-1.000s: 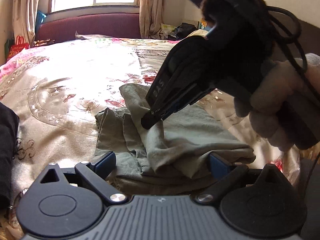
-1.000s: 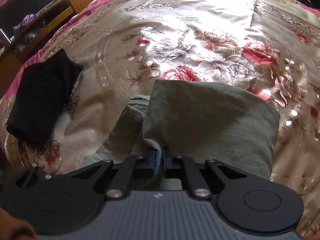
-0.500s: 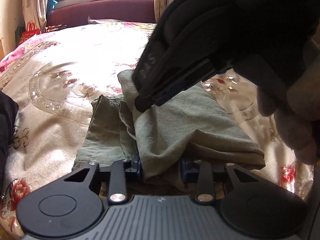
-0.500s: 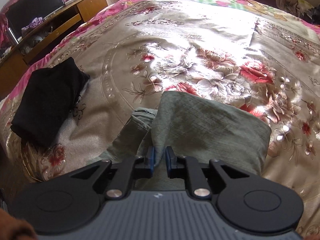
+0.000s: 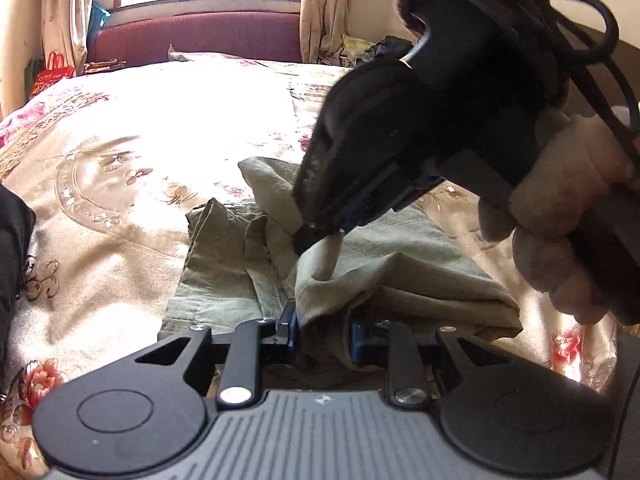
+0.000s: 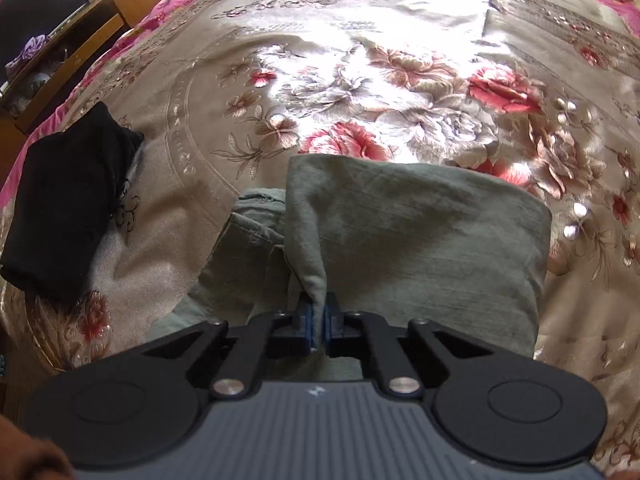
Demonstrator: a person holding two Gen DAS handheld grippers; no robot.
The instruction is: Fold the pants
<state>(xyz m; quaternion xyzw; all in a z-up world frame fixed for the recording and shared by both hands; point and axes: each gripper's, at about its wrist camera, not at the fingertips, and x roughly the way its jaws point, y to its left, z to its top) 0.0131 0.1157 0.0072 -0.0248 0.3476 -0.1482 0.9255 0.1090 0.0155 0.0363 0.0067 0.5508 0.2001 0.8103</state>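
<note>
Olive-green pants [image 5: 400, 264] lie partly folded on a floral bedspread [image 5: 140, 140]. My left gripper [image 5: 322, 332] is at their near edge, and its jaws are closing with a thick bunch of the folded cloth between the blue pads. In the left wrist view my right gripper [image 5: 320, 234], held in a gloved hand [image 5: 560, 232], pinches a raised ridge of fabric further in. The right wrist view shows the pants [image 6: 420, 232] folded over, and my right gripper [image 6: 318, 326] shut on a thin pleat at their left fold.
A folded black garment [image 6: 68, 200] lies on the bed left of the pants and shows at the left edge [image 5: 12, 248]. A maroon headboard [image 5: 200, 36] and a window stand beyond the bed. A wooden desk [image 6: 80, 40] runs along the bed's left side.
My left jaws went from wide open to pinched around the near fold. My right gripper parted slightly, came down and shut again on a ridge of cloth.
</note>
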